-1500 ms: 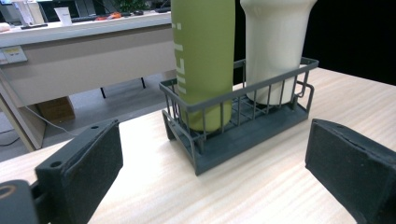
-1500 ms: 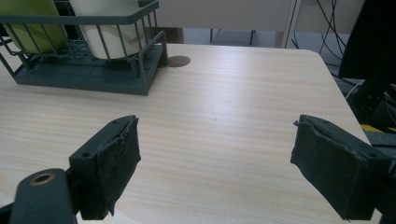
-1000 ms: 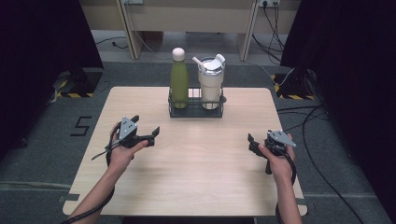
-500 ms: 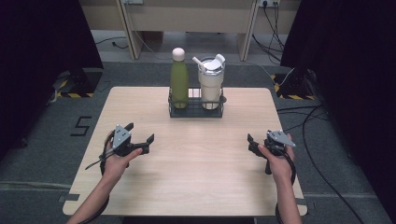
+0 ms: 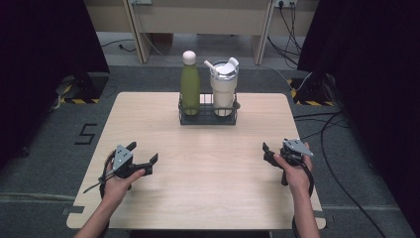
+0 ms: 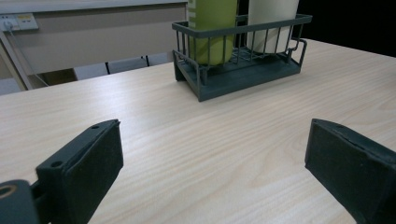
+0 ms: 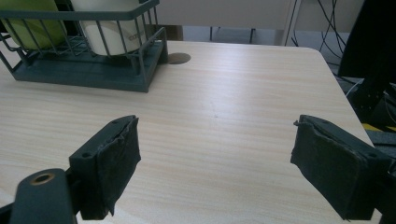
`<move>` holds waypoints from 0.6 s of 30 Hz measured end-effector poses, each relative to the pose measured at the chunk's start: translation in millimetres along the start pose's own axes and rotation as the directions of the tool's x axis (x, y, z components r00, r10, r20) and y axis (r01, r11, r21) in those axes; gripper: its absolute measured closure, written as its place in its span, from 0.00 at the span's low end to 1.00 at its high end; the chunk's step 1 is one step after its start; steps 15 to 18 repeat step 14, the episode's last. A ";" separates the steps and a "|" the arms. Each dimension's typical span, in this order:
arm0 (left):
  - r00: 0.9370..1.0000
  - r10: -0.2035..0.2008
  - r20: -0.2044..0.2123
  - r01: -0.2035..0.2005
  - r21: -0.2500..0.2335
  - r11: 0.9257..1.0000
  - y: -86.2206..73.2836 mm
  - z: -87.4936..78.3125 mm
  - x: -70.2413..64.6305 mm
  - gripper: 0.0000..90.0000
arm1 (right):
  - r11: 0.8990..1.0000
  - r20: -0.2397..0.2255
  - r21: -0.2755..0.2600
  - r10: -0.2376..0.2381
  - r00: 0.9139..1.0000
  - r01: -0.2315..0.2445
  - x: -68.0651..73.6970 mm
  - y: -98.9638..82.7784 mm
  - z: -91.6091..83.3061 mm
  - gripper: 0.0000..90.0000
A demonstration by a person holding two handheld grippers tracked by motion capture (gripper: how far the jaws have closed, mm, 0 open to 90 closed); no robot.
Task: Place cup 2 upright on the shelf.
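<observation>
A dark wire rack [image 5: 208,118] stands at the far middle of the wooden table [image 5: 143,114]. It holds a green bottle [image 5: 190,82] with a cream cap on the left and a white lidded tumbler [image 5: 223,87] on the right. My left gripper [image 5: 143,152] is near the front left, open and empty, and faces the rack [image 6: 243,74] across bare wood. Its pads [image 6: 93,158] stand wide apart. My right gripper [image 5: 267,153] is near the front right edge, also open [image 7: 219,163] with nothing between its pads. The rack [image 7: 84,70] and tumbler [image 7: 112,32] lie ahead to its left.
A small round disc [image 7: 179,58] lies on the table beside the rack. Cables [image 5: 322,134] trail over the grey floor to the right of the table. Wooden furniture legs [image 5: 141,39] stand behind the table, with dark curtains on both sides. A "5" mark [image 5: 86,134] is on the floor at left.
My left hand has drawn back toward the near edge, slightly left and lower, with its jaws still wide. The right hand has stayed where it was.
</observation>
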State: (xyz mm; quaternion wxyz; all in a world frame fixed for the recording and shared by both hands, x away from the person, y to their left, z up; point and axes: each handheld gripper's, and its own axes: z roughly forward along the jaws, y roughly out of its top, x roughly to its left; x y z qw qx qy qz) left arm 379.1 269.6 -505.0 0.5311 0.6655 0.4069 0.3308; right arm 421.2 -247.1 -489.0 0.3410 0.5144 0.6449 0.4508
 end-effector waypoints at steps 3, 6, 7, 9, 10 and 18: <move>1.000 0.000 -0.003 0.000 0.000 1.000 -3.4 -2.2 0.3 0.04 | 1.000 -0.002 0.000 0.002 1.000 -0.002 0.9 -0.2 0.2 0.17; 1.000 0.003 -0.007 -0.003 -0.002 1.000 -4.9 -3.4 0.0 0.04 | 1.000 -0.002 0.000 -0.004 1.000 0.004 1.3 -0.3 0.1 0.17; 1.000 0.004 -0.008 -0.004 -0.002 1.000 -5.3 -3.9 -0.4 0.04 | 1.000 -0.002 0.000 -0.005 1.000 0.005 1.3 -0.3 0.1 0.17; 1.000 0.000 -0.007 0.000 -0.003 1.000 -5.3 -4.5 -1.0 0.04 | 1.000 -0.005 -0.003 -0.006 1.000 0.006 1.2 -0.3 0.0 0.17; 1.000 0.002 -0.008 -0.002 -0.005 1.000 -5.1 -4.6 -1.4 0.04 | 1.000 -0.003 -0.003 -0.008 1.000 0.008 1.2 -0.2 -0.1 0.17; 1.000 0.004 -0.006 -0.004 -0.004 1.000 -4.9 -3.8 -2.0 0.04 | 1.000 -0.002 -0.005 -0.010 1.000 0.010 1.0 0.0 -0.7 0.17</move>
